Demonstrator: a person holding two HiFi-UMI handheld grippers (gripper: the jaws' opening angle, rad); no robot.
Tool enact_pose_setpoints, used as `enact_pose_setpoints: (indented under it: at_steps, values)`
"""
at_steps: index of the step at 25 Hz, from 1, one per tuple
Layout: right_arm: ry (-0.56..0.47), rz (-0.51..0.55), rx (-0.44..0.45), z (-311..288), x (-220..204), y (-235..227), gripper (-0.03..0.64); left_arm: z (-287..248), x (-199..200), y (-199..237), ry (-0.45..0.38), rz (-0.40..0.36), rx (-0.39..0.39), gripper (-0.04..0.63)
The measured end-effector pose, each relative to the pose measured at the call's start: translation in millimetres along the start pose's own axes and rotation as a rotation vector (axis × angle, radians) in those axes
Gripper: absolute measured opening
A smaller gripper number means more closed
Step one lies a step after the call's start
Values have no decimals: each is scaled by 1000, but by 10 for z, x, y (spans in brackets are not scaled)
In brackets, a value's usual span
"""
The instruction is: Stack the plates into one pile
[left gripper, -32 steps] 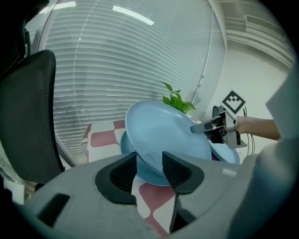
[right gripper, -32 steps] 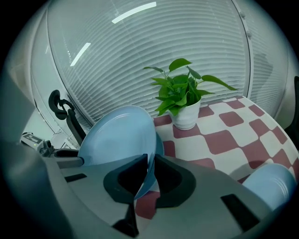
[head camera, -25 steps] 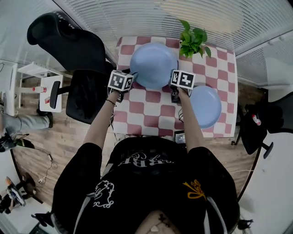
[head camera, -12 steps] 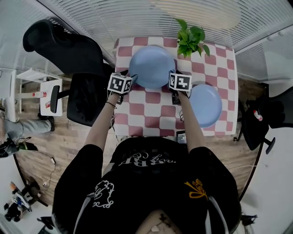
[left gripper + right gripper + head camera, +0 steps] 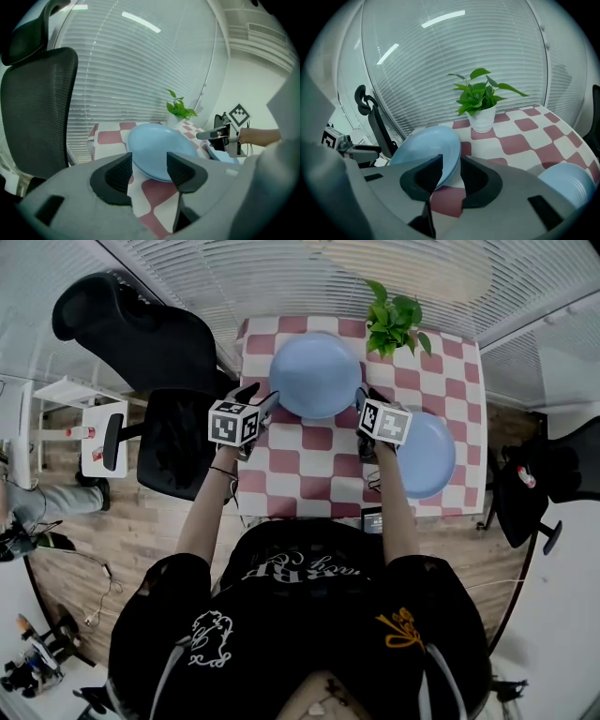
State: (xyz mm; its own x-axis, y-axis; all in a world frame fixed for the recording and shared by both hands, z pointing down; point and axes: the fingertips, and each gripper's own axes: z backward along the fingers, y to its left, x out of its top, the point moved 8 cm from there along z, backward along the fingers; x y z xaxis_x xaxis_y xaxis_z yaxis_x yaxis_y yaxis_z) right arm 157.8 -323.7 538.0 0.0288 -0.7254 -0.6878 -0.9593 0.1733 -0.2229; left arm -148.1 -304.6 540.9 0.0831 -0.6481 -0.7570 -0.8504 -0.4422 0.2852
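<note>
You're holding both grippers at the big blue plate (image 5: 315, 374), which is lying at the far side of the checkered tabletop (image 5: 309, 465), near the potted plant (image 5: 394, 322). Left gripper (image 5: 261, 401): jaws have just been opening and are standing wide, clear of the rim. Right gripper (image 5: 364, 401): also just opening, rim showing in the gap, pads not pressing. Second blue plate (image 5: 424, 454) is sitting by the right edge.
</note>
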Motion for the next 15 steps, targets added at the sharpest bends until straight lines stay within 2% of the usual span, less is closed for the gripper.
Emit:
enact_pose_setpoints:
  at_steps: [7, 15]
  values:
    - [-117, -17, 84, 465, -57, 300, 77, 463, -3, -294, -127, -20, -89, 232]
    - [-210, -45, 115, 1064, -330, 738, 57, 969, -160, -751, -161, -136, -217, 213]
